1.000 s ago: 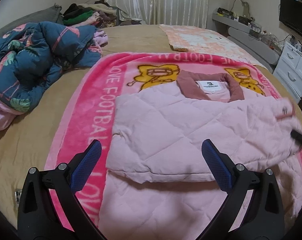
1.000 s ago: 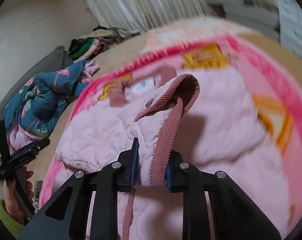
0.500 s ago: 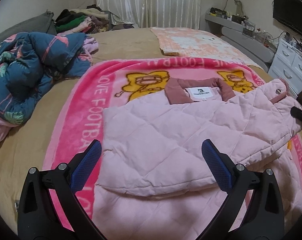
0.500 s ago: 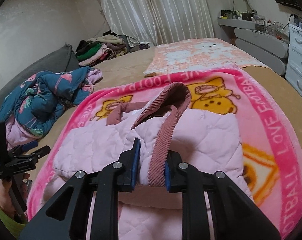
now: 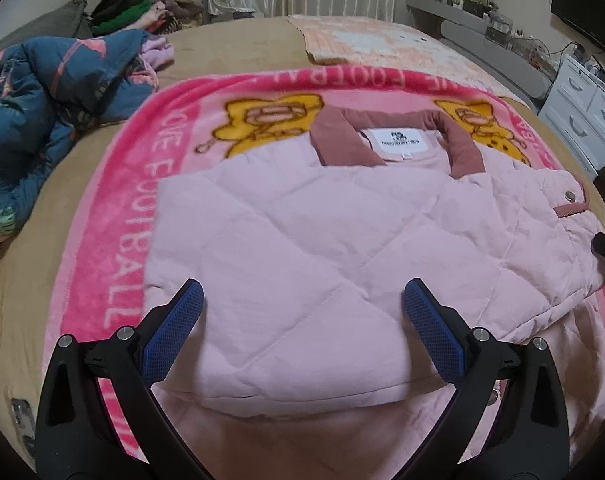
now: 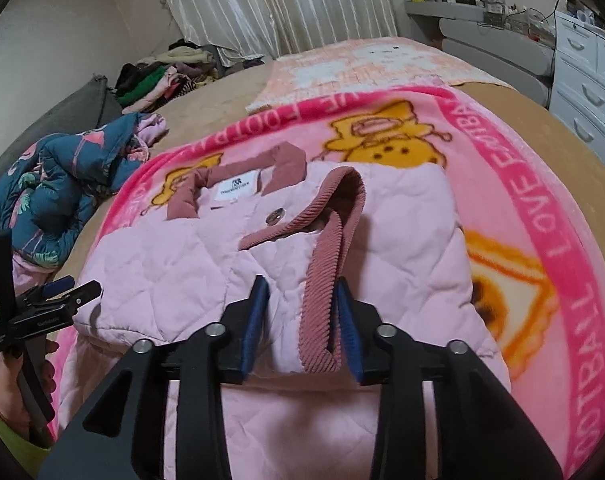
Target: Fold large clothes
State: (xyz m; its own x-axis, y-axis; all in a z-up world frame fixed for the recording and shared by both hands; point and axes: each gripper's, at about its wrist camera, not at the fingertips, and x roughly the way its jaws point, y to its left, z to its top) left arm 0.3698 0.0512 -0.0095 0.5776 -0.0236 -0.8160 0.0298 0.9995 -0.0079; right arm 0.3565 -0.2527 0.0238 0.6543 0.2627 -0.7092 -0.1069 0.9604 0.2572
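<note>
A pink quilted jacket (image 5: 322, 236) with a dusty-rose collar (image 5: 334, 140) lies on a pink football blanket (image 5: 114, 208), its sleeves folded across the body. My left gripper (image 5: 302, 312) is open and empty just above the folded sleeve near the front. In the right wrist view the jacket (image 6: 182, 256) shows with its ribbed rose cuff (image 6: 322, 280) between the fingers of my right gripper (image 6: 302, 312). The jaws have parted and stand a little apart from the cuff. The left gripper (image 6: 58, 300) shows at the far left there.
A blue floral duvet (image 5: 30, 108) is heaped at the left of the bed. A peach blanket (image 5: 374, 44) lies at the far side. A clothes pile (image 5: 142, 12) sits by the curtain. White drawers (image 5: 582, 108) stand at the right.
My right gripper has lowered the cuff onto the jacket and its jaws have opened from a tight grip. My left gripper stayed open and moved closer over the jacket.
</note>
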